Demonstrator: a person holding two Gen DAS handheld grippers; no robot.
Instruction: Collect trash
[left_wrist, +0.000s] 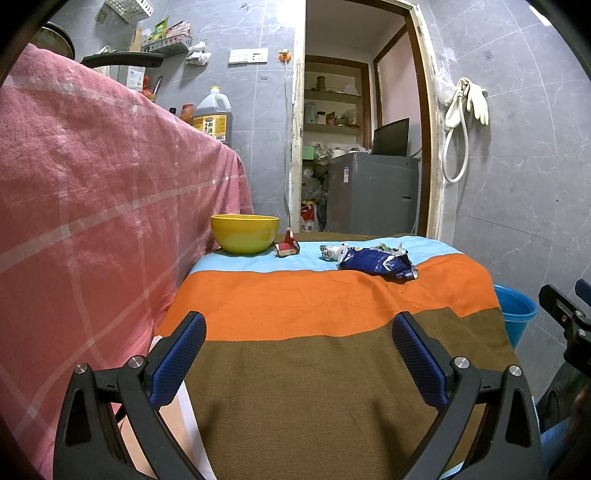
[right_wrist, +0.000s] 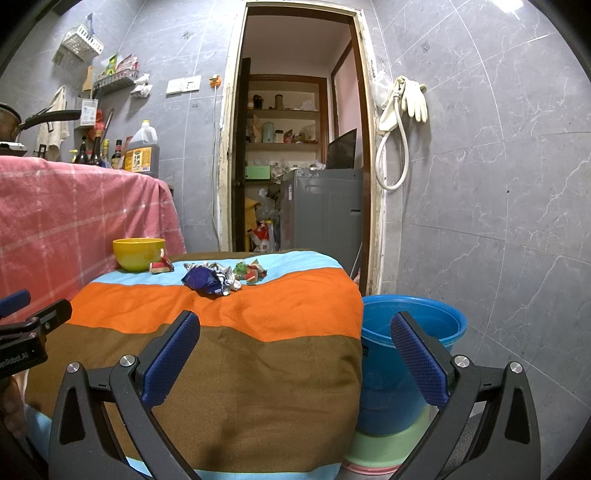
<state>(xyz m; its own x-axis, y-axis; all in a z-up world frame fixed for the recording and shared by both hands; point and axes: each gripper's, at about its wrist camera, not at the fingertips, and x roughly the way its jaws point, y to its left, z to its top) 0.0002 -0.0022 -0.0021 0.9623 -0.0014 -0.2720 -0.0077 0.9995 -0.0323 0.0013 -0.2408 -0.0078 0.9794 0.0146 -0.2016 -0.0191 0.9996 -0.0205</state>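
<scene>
Grey marble tiles (right_wrist: 498, 184) cover the walls. An open doorway (right_wrist: 295, 110) shows pantry shelves (right_wrist: 282, 112). Pink checked cloth (left_wrist: 92, 203) hangs left.

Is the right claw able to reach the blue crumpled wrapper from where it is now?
Probably yes: the right claw is open, and only bare striped cloth lies between it and the blue crumpled wrapper.

A yellow bowl (left_wrist: 245, 234) is sitting on the striped cloth (left_wrist: 332, 369). Rubber gloves (right_wrist: 413, 96) are hanging beside a white hose (right_wrist: 391, 158).
</scene>
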